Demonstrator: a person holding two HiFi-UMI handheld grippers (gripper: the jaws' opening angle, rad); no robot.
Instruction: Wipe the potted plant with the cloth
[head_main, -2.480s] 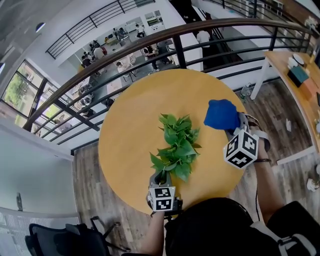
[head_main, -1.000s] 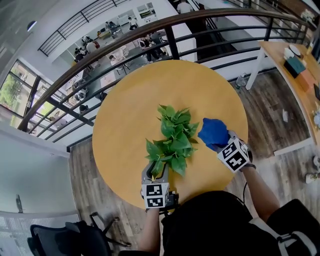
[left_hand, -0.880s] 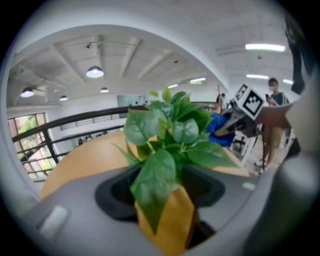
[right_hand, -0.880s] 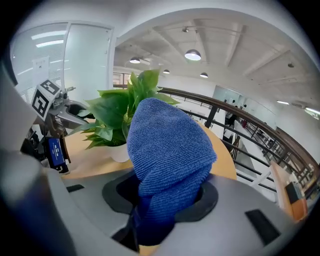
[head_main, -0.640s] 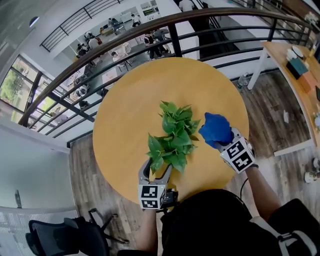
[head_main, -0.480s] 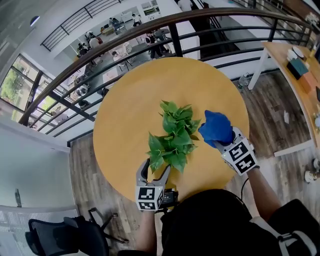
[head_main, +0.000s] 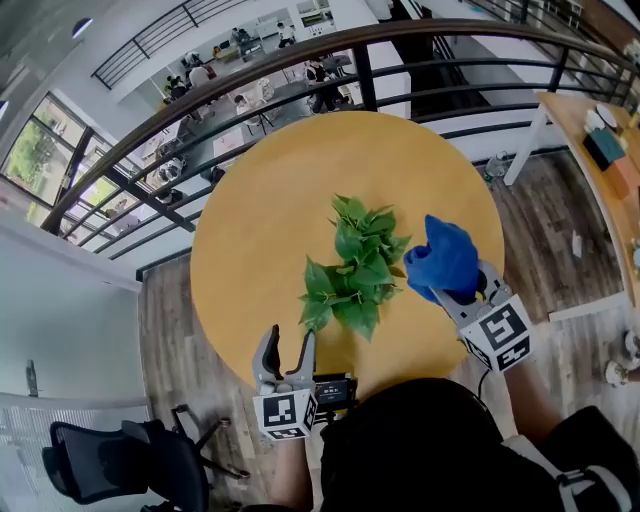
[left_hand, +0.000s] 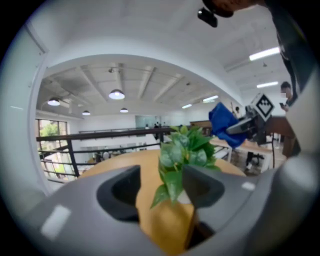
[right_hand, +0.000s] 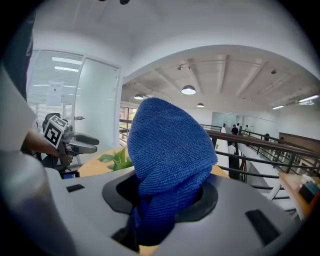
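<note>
The potted plant (head_main: 355, 270), a clump of green leaves that hides its pot, stands at the middle of the round yellow table (head_main: 250, 200). My left gripper (head_main: 287, 345) is open at the table's near edge, short of the leaves. Its jaws have just been closing a little from their widest, with nothing between them. In the left gripper view the plant (left_hand: 186, 148) lies ahead beyond the left gripper (left_hand: 160, 192). My right gripper (head_main: 458, 292) is shut on the bunched blue cloth (head_main: 443, 258), held just right of the plant. The cloth (right_hand: 170, 150) fills the right gripper view.
A dark metal railing (head_main: 300, 70) curves behind the table, with a lower floor and people beyond it. A wooden desk (head_main: 600, 150) with items stands at the far right. A black chair (head_main: 110, 460) sits at the lower left on the plank floor.
My left gripper has let go at the plant's near side, spread its jaws and drawn back to the table's edge. My right gripper, with the cloth, has risen slightly beside the plant.
</note>
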